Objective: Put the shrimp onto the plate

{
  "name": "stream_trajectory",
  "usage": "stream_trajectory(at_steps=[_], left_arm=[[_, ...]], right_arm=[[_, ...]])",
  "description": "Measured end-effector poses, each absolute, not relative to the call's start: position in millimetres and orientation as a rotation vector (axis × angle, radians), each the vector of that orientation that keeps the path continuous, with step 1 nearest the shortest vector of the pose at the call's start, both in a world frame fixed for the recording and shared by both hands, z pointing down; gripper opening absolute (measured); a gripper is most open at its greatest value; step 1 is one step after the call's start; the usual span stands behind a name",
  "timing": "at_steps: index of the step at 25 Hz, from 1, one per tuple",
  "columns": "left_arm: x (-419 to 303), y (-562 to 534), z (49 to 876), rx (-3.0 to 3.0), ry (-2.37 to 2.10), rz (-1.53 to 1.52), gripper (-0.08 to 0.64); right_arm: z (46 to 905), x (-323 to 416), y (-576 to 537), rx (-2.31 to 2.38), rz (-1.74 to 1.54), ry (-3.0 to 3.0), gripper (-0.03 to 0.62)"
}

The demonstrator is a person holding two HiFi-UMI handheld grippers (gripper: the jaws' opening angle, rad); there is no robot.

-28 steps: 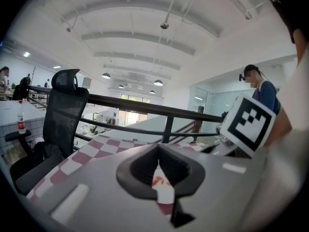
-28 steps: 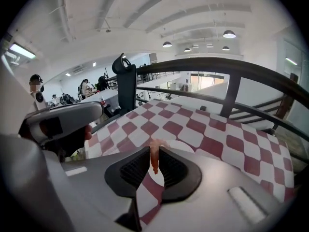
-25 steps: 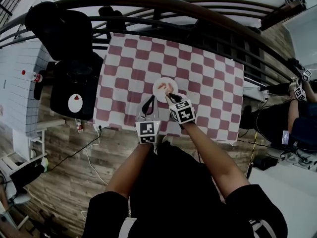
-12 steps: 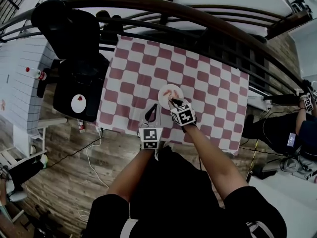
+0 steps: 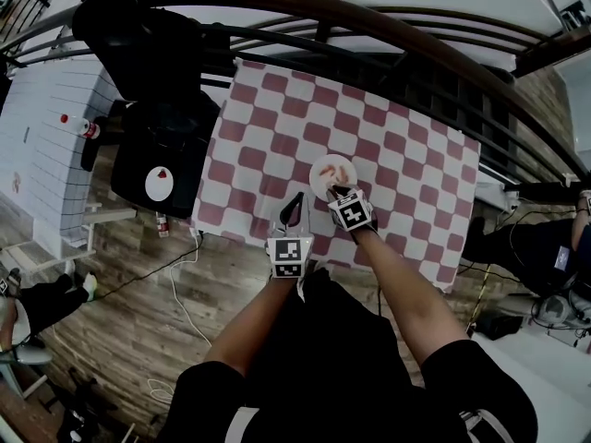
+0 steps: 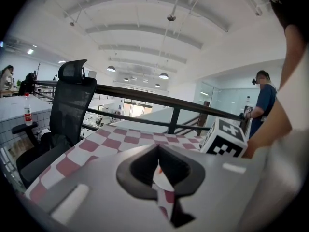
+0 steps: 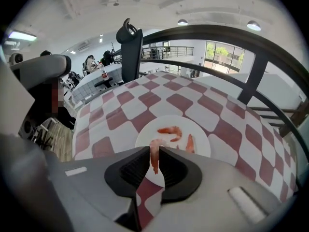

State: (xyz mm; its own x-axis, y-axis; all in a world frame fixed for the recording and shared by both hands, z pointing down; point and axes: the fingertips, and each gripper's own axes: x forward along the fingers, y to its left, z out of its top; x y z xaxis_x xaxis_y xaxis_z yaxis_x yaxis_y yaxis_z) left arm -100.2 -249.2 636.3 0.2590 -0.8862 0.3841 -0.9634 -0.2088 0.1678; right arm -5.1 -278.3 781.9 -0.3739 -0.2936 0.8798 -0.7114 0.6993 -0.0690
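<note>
A small white plate sits near the front edge of the red-and-white checkered table. In the right gripper view two orange-pink shrimp lie on the plate. My right gripper is shut on a third shrimp, which hangs between the jaws over the plate's near rim. From the head view the right gripper is at the plate's near edge. My left gripper hovers just left of the plate, and its jaws are shut with nothing between them.
A black office chair with a white disc on its seat stands left of the table. A dark railing runs behind the table. A bottle stands on a white counter at far left. A person stands beyond the railing.
The head camera has shifted, so the table sits further right and lower in view. Both grippers keep about the same places by the plate, the right still on its shrimp.
</note>
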Motion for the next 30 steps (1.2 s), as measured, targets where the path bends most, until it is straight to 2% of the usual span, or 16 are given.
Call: stream_trajectory(at_steps=[30], left_arm=[[-112,-226,645,2.142,-1.693,0.37,0.009]], right_arm=[[795,-12,-283,0.842,0.65,-1.951,0.083]])
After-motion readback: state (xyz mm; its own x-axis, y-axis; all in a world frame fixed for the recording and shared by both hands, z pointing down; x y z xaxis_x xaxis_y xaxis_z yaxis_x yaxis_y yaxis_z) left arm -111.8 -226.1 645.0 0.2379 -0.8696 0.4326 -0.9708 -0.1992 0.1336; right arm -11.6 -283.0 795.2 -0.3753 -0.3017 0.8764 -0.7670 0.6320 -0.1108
